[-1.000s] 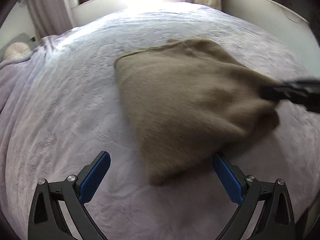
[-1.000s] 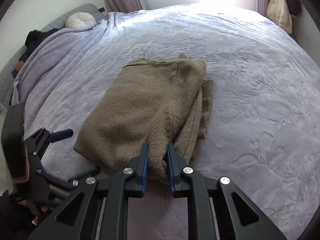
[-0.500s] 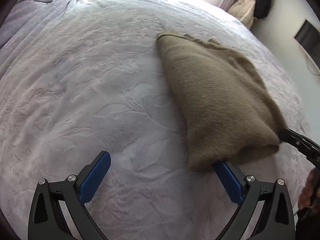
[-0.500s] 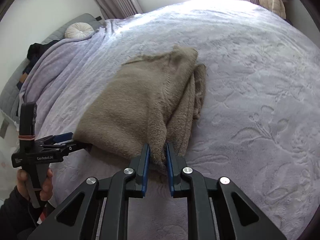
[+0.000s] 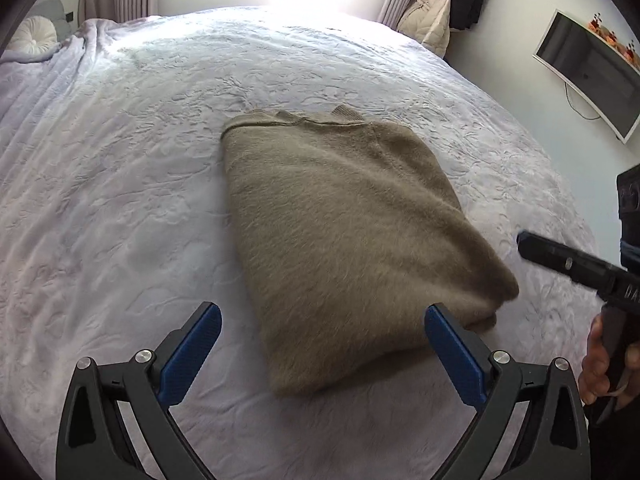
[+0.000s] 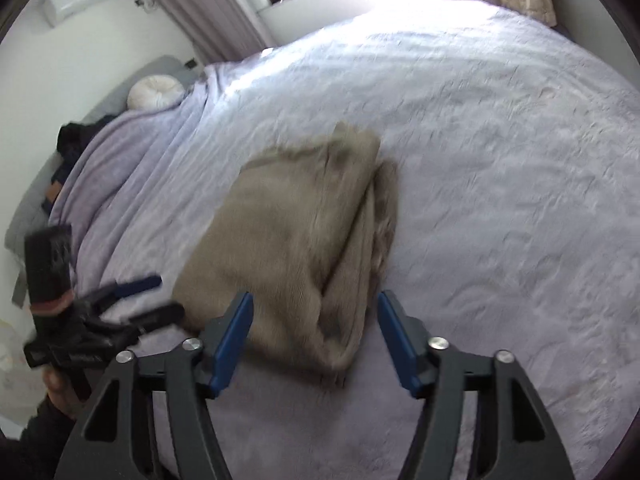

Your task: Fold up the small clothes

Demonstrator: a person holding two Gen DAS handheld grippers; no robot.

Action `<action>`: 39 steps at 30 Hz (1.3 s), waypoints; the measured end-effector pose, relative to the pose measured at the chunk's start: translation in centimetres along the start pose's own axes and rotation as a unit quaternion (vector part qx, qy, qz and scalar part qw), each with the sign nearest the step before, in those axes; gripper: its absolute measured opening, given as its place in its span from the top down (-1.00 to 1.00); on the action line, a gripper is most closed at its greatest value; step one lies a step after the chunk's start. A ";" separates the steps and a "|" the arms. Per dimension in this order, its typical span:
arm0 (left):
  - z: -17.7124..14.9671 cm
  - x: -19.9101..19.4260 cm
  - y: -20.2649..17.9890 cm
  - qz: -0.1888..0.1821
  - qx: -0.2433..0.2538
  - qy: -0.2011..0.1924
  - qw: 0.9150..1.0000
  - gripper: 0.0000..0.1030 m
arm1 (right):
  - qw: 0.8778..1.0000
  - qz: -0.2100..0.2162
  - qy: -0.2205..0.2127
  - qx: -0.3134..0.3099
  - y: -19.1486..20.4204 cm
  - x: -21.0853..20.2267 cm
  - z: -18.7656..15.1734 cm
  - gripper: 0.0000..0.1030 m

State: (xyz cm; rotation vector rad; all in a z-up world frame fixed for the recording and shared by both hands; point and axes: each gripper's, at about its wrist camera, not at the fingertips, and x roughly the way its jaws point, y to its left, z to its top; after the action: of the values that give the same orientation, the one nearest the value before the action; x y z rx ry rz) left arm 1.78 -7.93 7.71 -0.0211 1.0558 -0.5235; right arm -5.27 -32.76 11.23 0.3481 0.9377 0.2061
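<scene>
A tan fuzzy sweater (image 5: pixel 340 232) lies folded on the lilac bedspread (image 5: pixel 120 184). My left gripper (image 5: pixel 322 312) is open just above the sweater's near edge, with its blue pads (image 5: pixel 192 344) wide apart and touching nothing. My right gripper (image 6: pixel 316 300) hangs over the sweater's (image 6: pixel 304 236) near corner. Its jaws are opening; the cloth lies under the gap and the pads (image 6: pixel 236 336) do not press on it. In the left wrist view the right gripper (image 5: pixel 568 264) shows at the right edge, held by a hand (image 5: pixel 596 364). The left gripper (image 6: pixel 132 296) shows at the left of the right wrist view.
A round white cushion (image 6: pixel 156 92) and dark clothes (image 6: pixel 76 140) lie at the head of the bed. Past the bed are a window with curtains (image 6: pixel 216 4), hanging coats (image 5: pixel 432 16) and a wall screen (image 5: pixel 588 68).
My right gripper has let go of the sweater's corner and its jaws have spread. The sweater now lies flat on the bed. Both grippers have drawn back a little.
</scene>
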 end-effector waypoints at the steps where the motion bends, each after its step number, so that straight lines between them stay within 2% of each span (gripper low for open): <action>1: 0.1 0.8 -0.3 0.009 0.001 0.007 1.000 -0.98 | 1.000 -0.002 -0.005 0.003 -0.1 0.1 0.7 -0.34; 3: -0.3 2.1 -0.7 0.022 0.003 0.025 0.999 -0.98 | 1.000 -0.002 -0.001 0.014 -0.5 0.9 2.1 -0.33; 6: -1.3 3.6 -0.6 0.022 -0.004 0.045 0.999 -0.98 | 0.999 0.011 0.028 0.019 -0.2 3.1 3.3 -0.15; 7: -1.7 3.8 -0.3 0.017 -0.011 0.049 0.999 -0.98 | 0.999 -0.001 0.046 0.005 0.3 4.4 3.4 0.02; 8: -1.8 4.0 -0.2 0.013 -0.016 0.051 0.998 -0.98 | 0.998 -0.016 0.059 -0.010 0.7 5.6 3.6 0.38; 9: -2.0 4.2 0.1 0.008 -0.023 0.056 0.998 -0.98 | 0.996 -0.045 0.073 -0.031 0.9 6.8 3.5 0.51; 10: -2.2 4.3 0.2 0.005 -0.025 0.058 0.998 -0.98 | 0.991 -0.086 0.089 -0.047 0.8 8.2 3.3 0.53; 12: -2.3 3.7 0.1 0.010 -0.020 0.057 0.998 -0.98 | 0.992 -0.083 0.088 -0.019 -0.1 8.7 3.1 0.54; 15: -1.8 1.4 -0.5 0.015 -0.003 0.033 0.999 -0.98 | 0.996 -0.064 0.065 0.006 -0.1 7.0 3.2 0.43; 19: 0.8 -0.1 -0.6 0.024 -0.010 0.004 1.000 -0.98 | 0.997 -0.078 0.010 -0.019 1.4 4.4 4.1 0.32; 21: 1.9 0.4 -0.5 0.033 -0.014 0.007 0.999 -0.98 | 0.997 -0.067 0.006 -0.041 2.8 4.3 4.8 -0.01; 22: 2.5 1.1 -0.7 0.043 -0.012 0.010 0.999 -0.98 | 0.996 -0.067 0.010 -0.054 3.4 4.7 5.1 -0.30; 23: 2.9 1.6 -0.7 0.050 -0.011 0.014 0.999 -0.98 | 0.995 -0.072 0.012 -0.065 4.0 5.2 5.5 -0.38; 26: 3.8 3.1 -0.8 0.060 -0.007 0.023 0.998 -0.98 | 0.990 -0.094 0.036 -0.099 5.0 7.4 6.2 -0.38; 30: 4.3 5.1 -0.1 0.077 -0.007 0.041 0.996 -0.98 | 0.988 -0.087 0.066 -0.112 4.8 9.7 6.9 -0.38; 34: 4.5 6.5 0.6 0.056 -0.025 0.050 0.997 -0.98 | 0.985 -0.084 0.098 -0.112 4.1 12.7 8.0 -0.38; 39: 5.2 7.4 0.8 0.049 -0.025 0.056 0.997 -0.98 | 0.982 -0.093 0.117 -0.114 3.4 15.4 9.4 -0.38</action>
State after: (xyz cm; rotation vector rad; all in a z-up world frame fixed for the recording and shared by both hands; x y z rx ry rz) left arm 9.25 -11.54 4.09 0.0157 1.1740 -0.4129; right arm 11.18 -26.61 6.04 0.0224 1.1597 0.1841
